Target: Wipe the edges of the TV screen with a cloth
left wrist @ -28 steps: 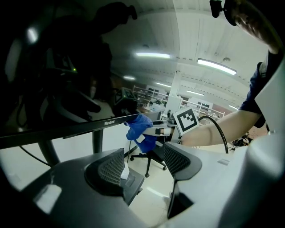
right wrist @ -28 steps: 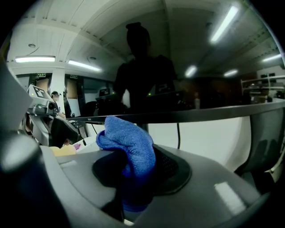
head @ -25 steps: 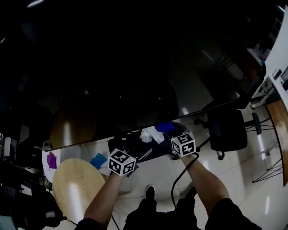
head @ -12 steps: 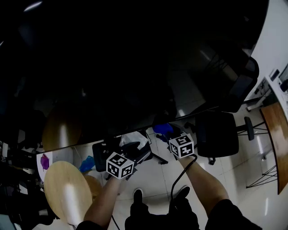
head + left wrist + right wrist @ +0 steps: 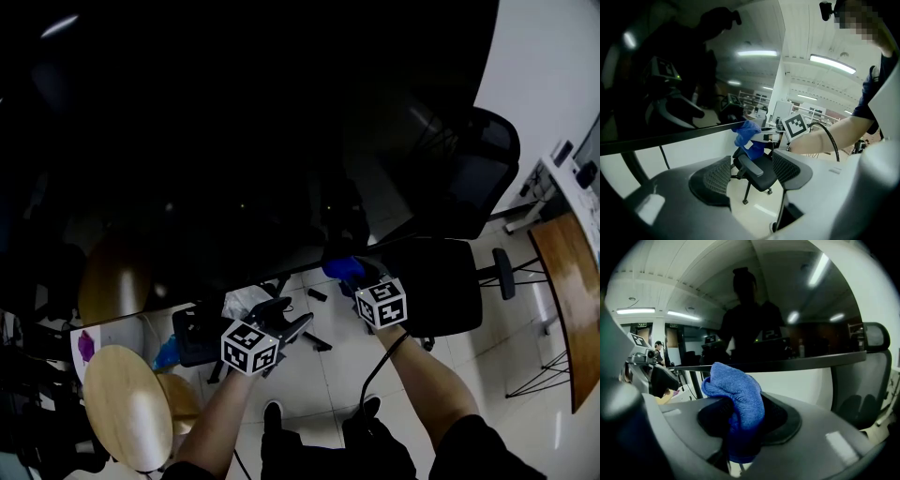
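The big dark TV screen (image 5: pixel 234 141) fills the upper head view; its lower edge (image 5: pixel 309 251) slants up to the right. My right gripper (image 5: pixel 349 277) is shut on a blue cloth (image 5: pixel 342 269), held up at that lower edge. In the right gripper view the blue cloth (image 5: pixel 738 397) bulges between the jaws of the right gripper (image 5: pixel 740 420), just under the bezel (image 5: pixel 797 363). My left gripper (image 5: pixel 286 317) hangs open and empty, lower left of the cloth. The left gripper view shows the left gripper (image 5: pixel 750 176) with its jaws spread, and the blue cloth (image 5: pixel 747 135) beyond.
A black office chair (image 5: pixel 445 281) stands on the tiled floor right under the TV's right end. A round wooden table (image 5: pixel 122 403) is at lower left, a black stand base (image 5: pixel 197 333) with something white (image 5: pixel 246 300) beside it. A wooden desk (image 5: pixel 572 291) and white wall (image 5: pixel 553 75) lie to the right.
Both grippers have slid right along the TV's lower edge, the cloth still in the right one. More of the white wall and the chair now show at right.
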Demonstrator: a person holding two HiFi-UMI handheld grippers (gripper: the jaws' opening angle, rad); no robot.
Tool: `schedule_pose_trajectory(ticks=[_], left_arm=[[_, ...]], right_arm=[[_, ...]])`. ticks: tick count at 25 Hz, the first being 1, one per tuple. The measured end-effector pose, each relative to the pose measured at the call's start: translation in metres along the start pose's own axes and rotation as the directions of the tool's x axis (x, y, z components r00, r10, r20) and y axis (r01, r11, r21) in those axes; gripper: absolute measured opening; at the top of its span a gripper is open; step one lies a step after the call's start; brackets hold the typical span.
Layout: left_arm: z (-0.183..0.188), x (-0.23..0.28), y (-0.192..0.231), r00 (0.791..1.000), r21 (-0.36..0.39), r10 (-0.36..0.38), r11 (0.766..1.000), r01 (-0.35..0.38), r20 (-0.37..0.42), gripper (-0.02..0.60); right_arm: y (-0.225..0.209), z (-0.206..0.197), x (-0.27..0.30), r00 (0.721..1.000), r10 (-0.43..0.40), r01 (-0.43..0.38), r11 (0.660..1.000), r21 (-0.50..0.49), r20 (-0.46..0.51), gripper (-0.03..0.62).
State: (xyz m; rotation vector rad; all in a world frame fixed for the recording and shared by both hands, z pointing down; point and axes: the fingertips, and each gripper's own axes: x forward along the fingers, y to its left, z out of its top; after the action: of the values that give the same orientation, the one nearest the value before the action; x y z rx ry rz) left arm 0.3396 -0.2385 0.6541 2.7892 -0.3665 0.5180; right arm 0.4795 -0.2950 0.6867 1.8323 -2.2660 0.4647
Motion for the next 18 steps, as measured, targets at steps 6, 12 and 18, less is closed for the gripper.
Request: schedule_pose_trajectory(ticks=[6, 12, 18], left_arm=[[0.007, 0.026, -0.020, 1.000, 0.005, 0.009, 1.000, -0.009, -0.013, 0.265], [0.014, 0.049, -0.039, 1.000, 0.007, 0.022, 1.000, -0.022, -0.019, 0.265], [0.019, 0.076, -0.057, 0.999, 0.002, 0.021, 1.000, -0.021, -0.025, 0.265]], right_arm=[[-0.047, 0.000, -0.019, 1.000, -0.020, 0.020, 1.000, 0.009, 0.011, 0.140], [-0.087, 0.000, -0.037, 0.999, -0.037, 0.037, 0.999, 0.029, 0.019, 0.140], [-0.128, -0.001, -0.052, 0.998, -0.060, 0.059, 0.998, 0.035, 0.015, 0.140]])
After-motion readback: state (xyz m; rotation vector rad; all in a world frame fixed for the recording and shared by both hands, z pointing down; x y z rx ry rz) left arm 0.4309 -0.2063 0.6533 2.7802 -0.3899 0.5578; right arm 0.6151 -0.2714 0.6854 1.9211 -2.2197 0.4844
